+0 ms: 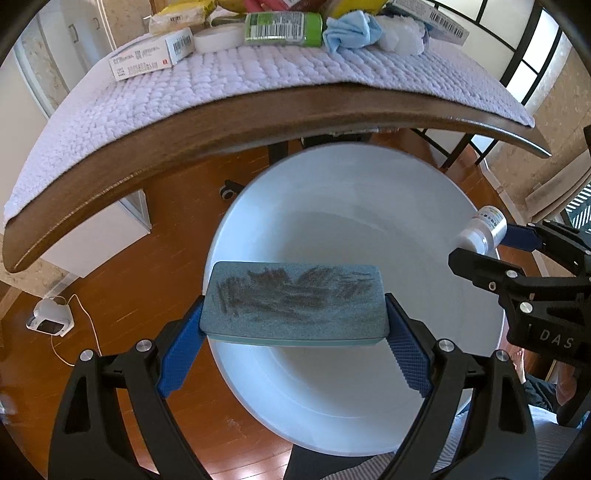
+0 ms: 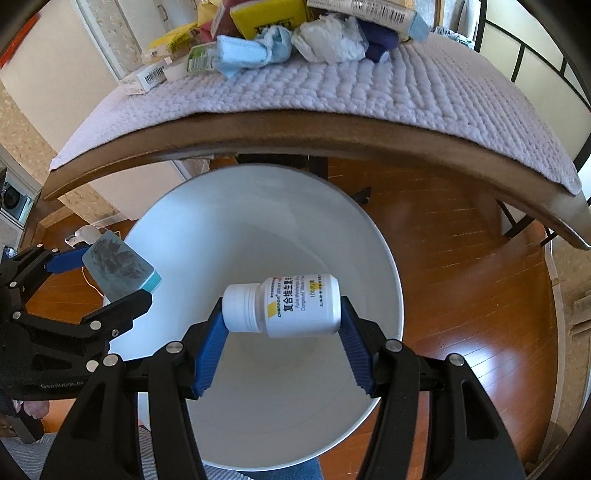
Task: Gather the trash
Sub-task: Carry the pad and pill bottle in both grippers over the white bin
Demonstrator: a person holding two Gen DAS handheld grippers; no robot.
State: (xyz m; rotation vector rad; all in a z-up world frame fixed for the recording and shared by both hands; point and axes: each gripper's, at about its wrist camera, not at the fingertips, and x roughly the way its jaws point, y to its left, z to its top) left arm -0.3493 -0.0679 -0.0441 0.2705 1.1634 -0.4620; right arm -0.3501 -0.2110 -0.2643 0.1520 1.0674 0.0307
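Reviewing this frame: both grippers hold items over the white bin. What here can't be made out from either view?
- Bin bottom: left view, sponge covers it; right view, bottle covers it.
- Sponge underside: faces away in both views.
- Bottle label: small print is too small in the right view; bottle tiny in the left view.
- Rear trash pile on the table: cut off by the top edge in both views.
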